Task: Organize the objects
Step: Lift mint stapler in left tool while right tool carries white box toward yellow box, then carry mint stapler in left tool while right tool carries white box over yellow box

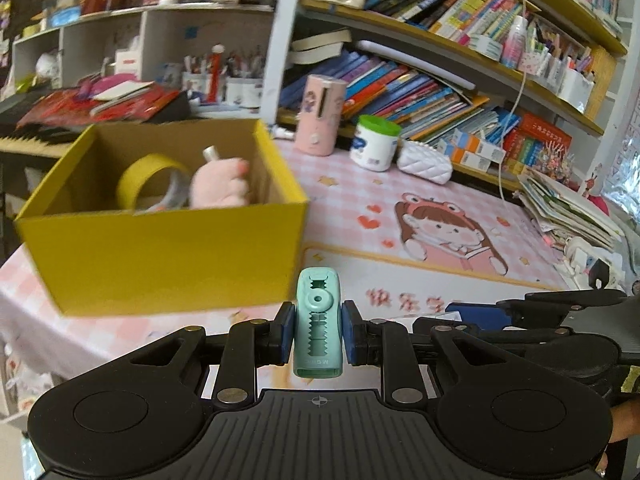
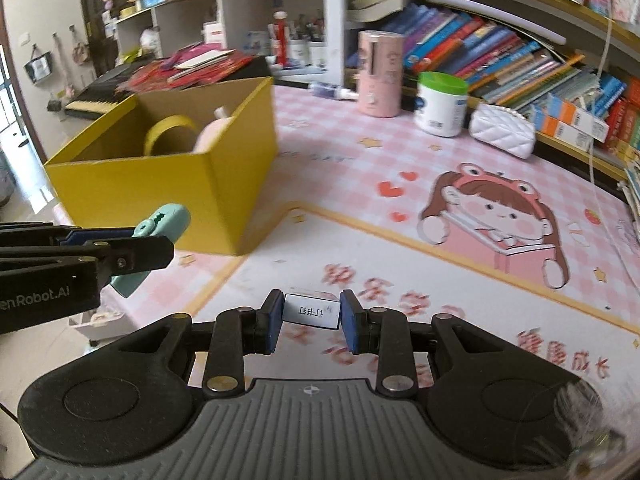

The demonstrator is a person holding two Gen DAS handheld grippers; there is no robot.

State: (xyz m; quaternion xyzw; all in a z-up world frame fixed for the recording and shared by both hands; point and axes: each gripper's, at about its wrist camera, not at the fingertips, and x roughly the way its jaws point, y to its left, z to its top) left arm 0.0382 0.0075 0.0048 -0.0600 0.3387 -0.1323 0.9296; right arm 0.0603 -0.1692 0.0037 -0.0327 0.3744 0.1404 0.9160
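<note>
behind box wall (image 1: pixel 160 256), half-hidden tape roll (image 1: pixel 140 178)

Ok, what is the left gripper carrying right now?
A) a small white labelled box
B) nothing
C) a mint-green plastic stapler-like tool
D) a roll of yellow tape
C: the left gripper has its blue-padded fingers clamped on the mint-green plastic stapler-like tool; the small white labelled box is in the right gripper.
</note>
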